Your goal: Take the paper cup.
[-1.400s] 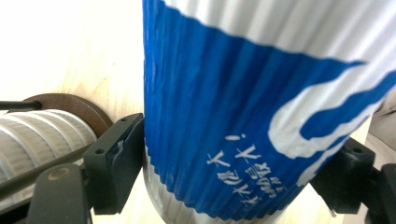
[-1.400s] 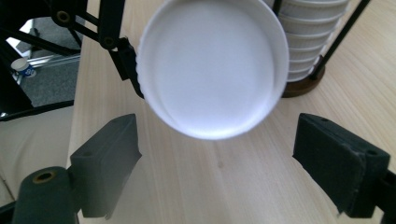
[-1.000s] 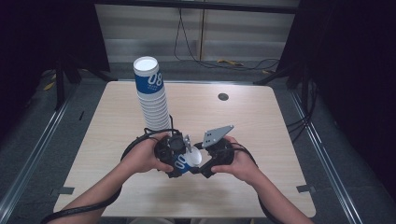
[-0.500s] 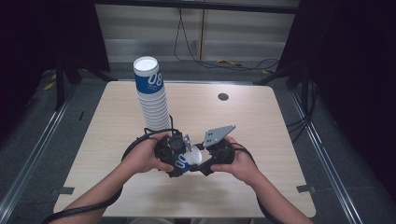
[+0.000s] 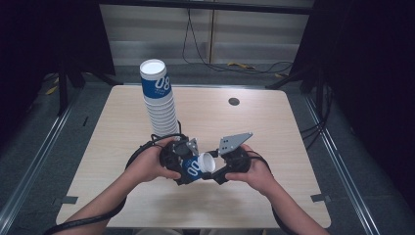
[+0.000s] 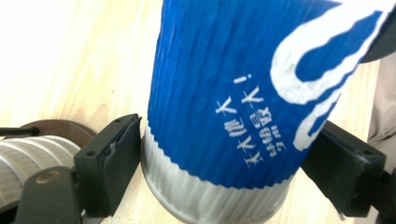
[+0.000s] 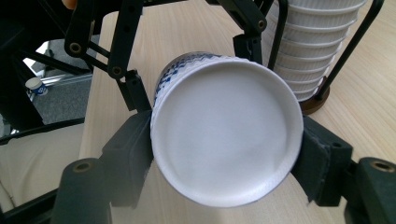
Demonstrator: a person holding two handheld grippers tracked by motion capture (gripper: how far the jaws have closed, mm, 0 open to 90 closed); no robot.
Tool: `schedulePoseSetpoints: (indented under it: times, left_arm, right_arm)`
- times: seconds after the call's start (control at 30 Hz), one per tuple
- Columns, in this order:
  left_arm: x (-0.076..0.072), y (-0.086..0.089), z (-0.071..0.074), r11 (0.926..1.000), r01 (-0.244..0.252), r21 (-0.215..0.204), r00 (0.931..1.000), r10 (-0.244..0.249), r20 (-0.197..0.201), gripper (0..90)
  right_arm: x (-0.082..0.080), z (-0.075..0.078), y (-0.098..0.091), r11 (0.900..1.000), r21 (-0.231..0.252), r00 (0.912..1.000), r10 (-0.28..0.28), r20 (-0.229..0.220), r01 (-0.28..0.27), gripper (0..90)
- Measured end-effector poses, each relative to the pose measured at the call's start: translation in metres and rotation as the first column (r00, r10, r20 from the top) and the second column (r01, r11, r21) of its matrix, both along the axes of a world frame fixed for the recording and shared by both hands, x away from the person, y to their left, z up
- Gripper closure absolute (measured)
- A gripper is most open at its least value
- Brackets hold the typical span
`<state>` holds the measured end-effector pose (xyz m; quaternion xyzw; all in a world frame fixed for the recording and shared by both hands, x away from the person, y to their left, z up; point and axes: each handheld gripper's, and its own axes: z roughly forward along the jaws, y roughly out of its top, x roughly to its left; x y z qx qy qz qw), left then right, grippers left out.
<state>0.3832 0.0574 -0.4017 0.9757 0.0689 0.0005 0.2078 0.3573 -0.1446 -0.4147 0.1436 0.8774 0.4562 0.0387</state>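
A blue paper cup [image 5: 192,169] with white print lies on its side between both hands, just above the table. My right gripper [image 5: 211,165] is shut on its white round end [image 7: 224,135], with a pad pressed on each side. My left gripper [image 5: 185,171] is at the cup's other, narrower end [image 6: 219,196]. Its jaws have just been opening and stand a little off the ribbed wall, with the cup [image 6: 233,93] still between them. A tall stack of the same cups [image 5: 159,105] stands behind the hands.
The stack [image 7: 317,46] sits in a black wire holder on a brown base [image 7: 315,100], close behind the left gripper. The light wooden table [image 5: 274,132] has a small dark round hole [image 5: 234,102] at the back. Cables lie on the floor beyond it.
The right gripper has edged in toward the cup's white end. The left hand and the cup stay where they were.
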Motion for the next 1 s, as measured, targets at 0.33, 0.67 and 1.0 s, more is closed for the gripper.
schedulePoseSetpoints:
  times: [0.33,0.67,1.0]
  left_arm:
    - [0.001,0.006,0.011,0.9972,-0.018,-0.072,0.9998,0.017,-0.014,18.3]
    - [0.001,0.026,0.004,0.9877,-0.073,-0.139,0.9968,0.067,-0.044,17.8]
    - [0.001,0.038,-0.008,0.9596,-0.153,-0.236,0.9866,0.135,-0.092,17.2]
  right_arm:
    - [-0.001,-0.007,-0.007,0.9987,-0.049,0.9999,-0.008,0.007,0.008,28.1]
    - [0.0,-0.006,-0.023,0.9978,-0.046,0.9988,-0.047,-0.007,0.047,28.0]
    - [-0.003,-0.008,-0.034,0.9972,0.003,0.9969,-0.075,-0.024,0.075,28.0]
